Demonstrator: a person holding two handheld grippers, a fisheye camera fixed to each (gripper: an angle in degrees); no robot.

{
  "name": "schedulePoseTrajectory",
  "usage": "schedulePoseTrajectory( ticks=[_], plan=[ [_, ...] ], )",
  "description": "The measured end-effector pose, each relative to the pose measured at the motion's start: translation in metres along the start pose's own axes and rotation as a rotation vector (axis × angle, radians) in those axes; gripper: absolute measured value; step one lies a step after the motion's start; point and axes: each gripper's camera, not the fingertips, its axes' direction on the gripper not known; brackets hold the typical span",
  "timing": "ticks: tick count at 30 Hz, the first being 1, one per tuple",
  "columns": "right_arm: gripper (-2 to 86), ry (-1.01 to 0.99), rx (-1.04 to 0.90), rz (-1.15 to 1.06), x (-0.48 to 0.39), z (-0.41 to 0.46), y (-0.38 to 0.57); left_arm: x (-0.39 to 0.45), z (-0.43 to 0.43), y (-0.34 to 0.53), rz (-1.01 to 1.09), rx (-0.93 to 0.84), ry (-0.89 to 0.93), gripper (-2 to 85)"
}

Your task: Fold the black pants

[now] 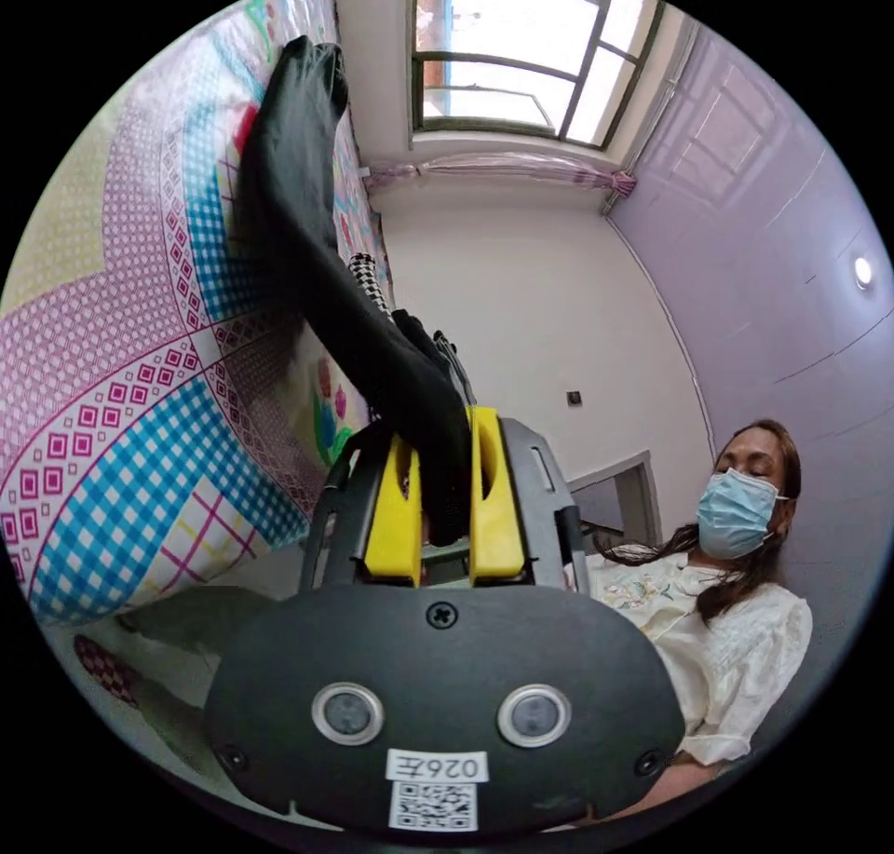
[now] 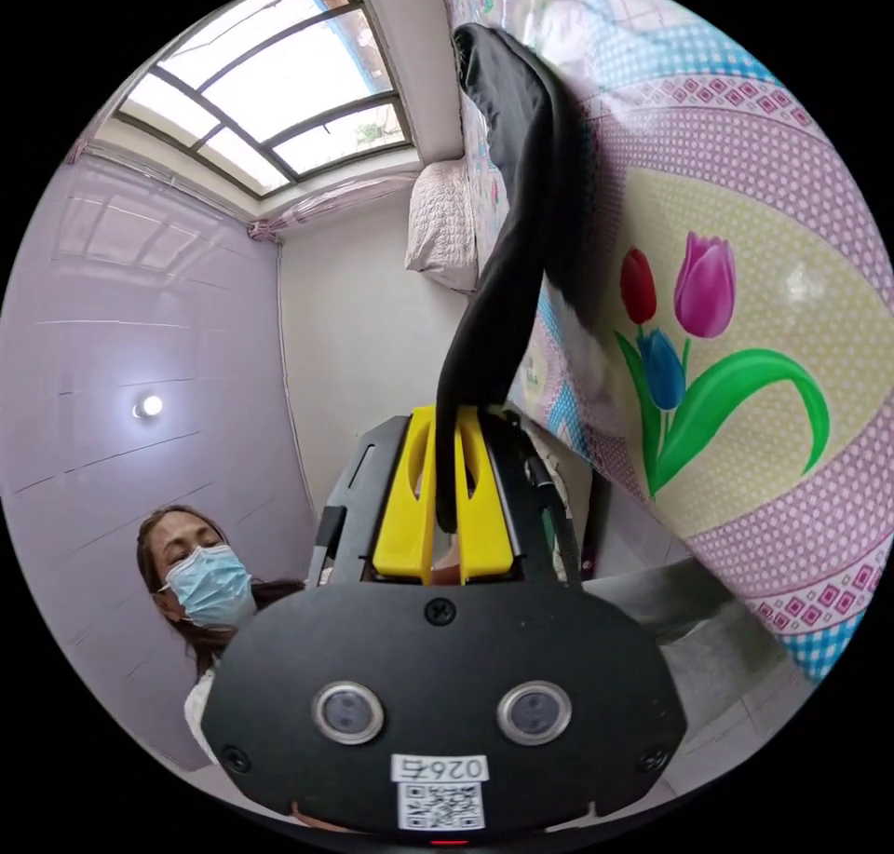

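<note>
Bed under a patterned sheet: checks, squares, tulips. Black pants lie partly on it. White pillow rests on it in the right gripper view.

black pants: plain black. bed cover: pink, blue and yellow checks and squares, with red, pink and blue tulips on green stems. left gripper and right gripper: black body, yellow jaws. walls: lilac and white.

i see a bed with a patterned quilt, a white pillow, a barred window, lilac walls and a masked person.
</note>
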Motion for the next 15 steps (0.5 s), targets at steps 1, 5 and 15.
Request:
schedulePoseTrajectory(
  ticks=[1, 5, 15],
  plan=[
    [-0.8, 0.030, 0.001, -0.009, -0.002, -0.002, 0.003, -0.004, 0.000, -0.001, -0.019, -0.029, -0.009, 4.7],
    [-0.5, 0.241, -0.008, -0.061, -0.010, -0.002, 0.024, -0.007, 0.000, 0.016, -0.015, -0.084, -0.092, 3.4],
    [-0.6, 0.328, -0.068, -0.074, 0.006, 0.021, 0.134, -0.022, -0.027, 0.126, -0.104, -0.216, -0.125, 3.0]
  ],
)
